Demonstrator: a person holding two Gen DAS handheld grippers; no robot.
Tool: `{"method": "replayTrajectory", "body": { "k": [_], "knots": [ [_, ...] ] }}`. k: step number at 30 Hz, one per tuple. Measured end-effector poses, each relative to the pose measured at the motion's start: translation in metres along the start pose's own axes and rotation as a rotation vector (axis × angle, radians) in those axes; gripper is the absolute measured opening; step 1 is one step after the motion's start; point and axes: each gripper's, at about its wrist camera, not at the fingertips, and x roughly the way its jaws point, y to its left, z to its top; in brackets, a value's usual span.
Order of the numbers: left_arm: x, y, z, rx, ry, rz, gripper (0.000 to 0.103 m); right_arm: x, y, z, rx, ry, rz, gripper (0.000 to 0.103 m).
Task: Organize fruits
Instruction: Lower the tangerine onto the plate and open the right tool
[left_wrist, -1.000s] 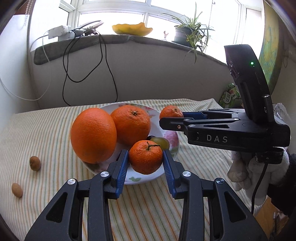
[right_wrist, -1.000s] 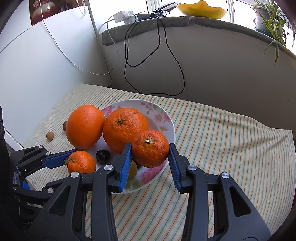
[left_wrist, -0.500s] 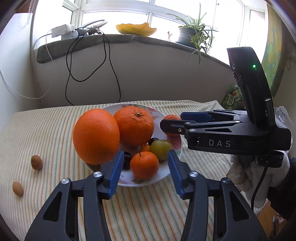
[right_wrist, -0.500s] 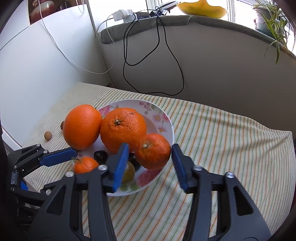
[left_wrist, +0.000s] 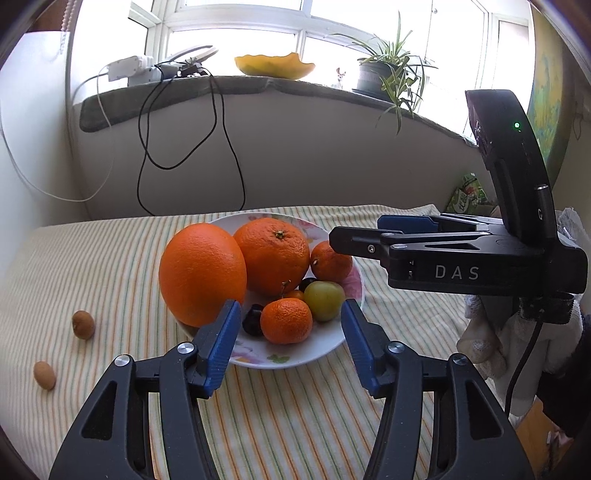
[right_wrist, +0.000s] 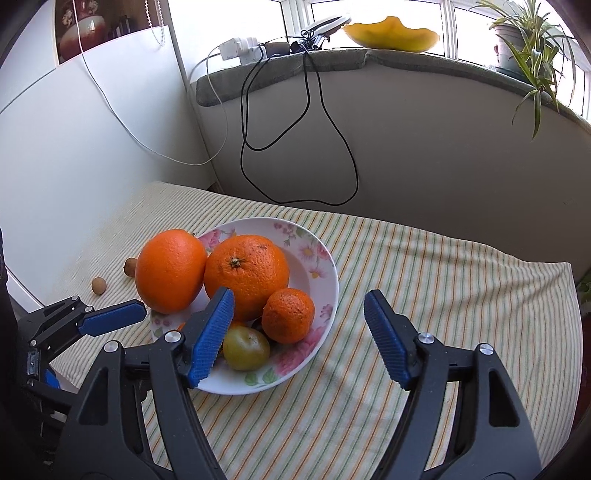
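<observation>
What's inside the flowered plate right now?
The plate holds two large oranges, two mandarins, a green plum and dark cherries. Anything beneath them is covered.

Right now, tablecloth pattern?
Thin orange-and-green stripes on the cream cloth; clearest in the right wrist view.

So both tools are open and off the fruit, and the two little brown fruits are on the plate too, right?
Not quite. The two small brown fruits lie on the striped cloth, beside the plate, as the left wrist view shows. The left tool and right tool are indeed open and off the fruit.
</observation>
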Motion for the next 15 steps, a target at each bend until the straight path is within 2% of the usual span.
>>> {"method": "replayTrajectory", "body": {
  "k": [15],
  "knots": [
    [-0.022, 0.010, -0.006, -0.015, -0.029, 0.003, 0.056, -0.013, 0.025, 0.000, -0.028, -0.012, -0.002, 0.076]
  ]
}}
